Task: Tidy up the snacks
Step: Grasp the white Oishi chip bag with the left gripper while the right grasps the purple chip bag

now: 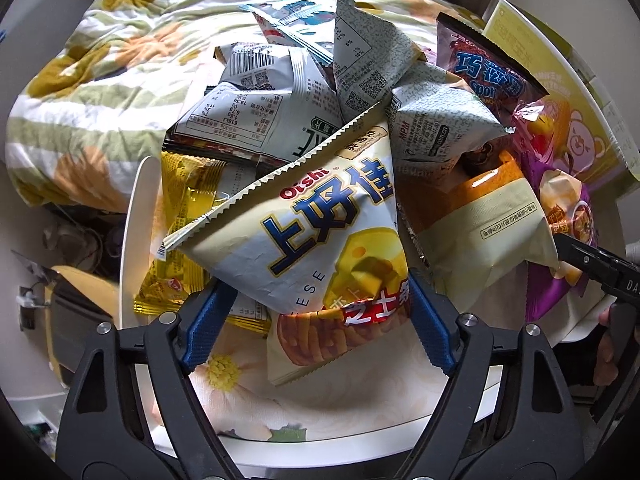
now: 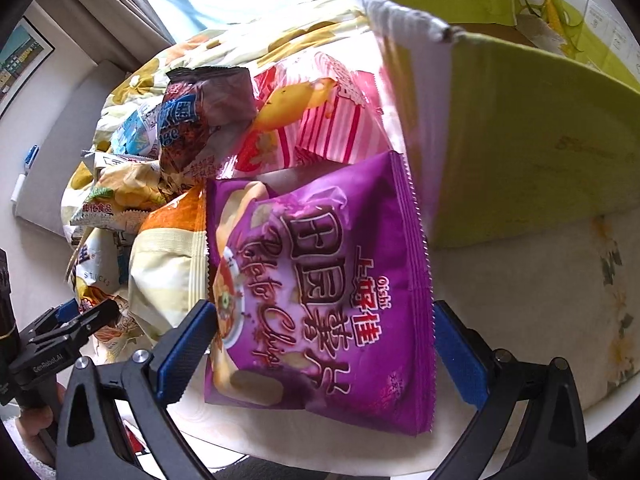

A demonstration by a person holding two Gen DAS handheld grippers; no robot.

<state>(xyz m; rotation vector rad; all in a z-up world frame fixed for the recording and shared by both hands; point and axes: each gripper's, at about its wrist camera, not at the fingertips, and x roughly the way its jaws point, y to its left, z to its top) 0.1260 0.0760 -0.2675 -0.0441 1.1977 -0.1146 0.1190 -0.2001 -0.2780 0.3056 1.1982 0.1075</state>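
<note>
On a round white table [image 1: 132, 216] covered with a floral cloth lies a heap of snack packets, with a flowered quilt [image 1: 100, 80] beyond it. In the left wrist view, the left gripper [image 1: 316, 320] straddles the near end of a white Oishi cheese-stick bag [image 1: 320, 236]; its blue pads [image 1: 208, 320] sit against the bag's two sides, seemingly clamped on it. Just right of that bag lies a cream-and-orange packet [image 1: 480, 224], and farther right the other gripper's black tip enters. In the right wrist view, the right gripper [image 2: 324, 348] brackets a purple Oishi potato chips bag [image 2: 320, 280] lying flat; the left pad touches its edge, the right pad [image 2: 460, 356] stands just clear, so the jaws are apart. A yellow-green carton [image 2: 540, 140] stands at the far right.
</note>
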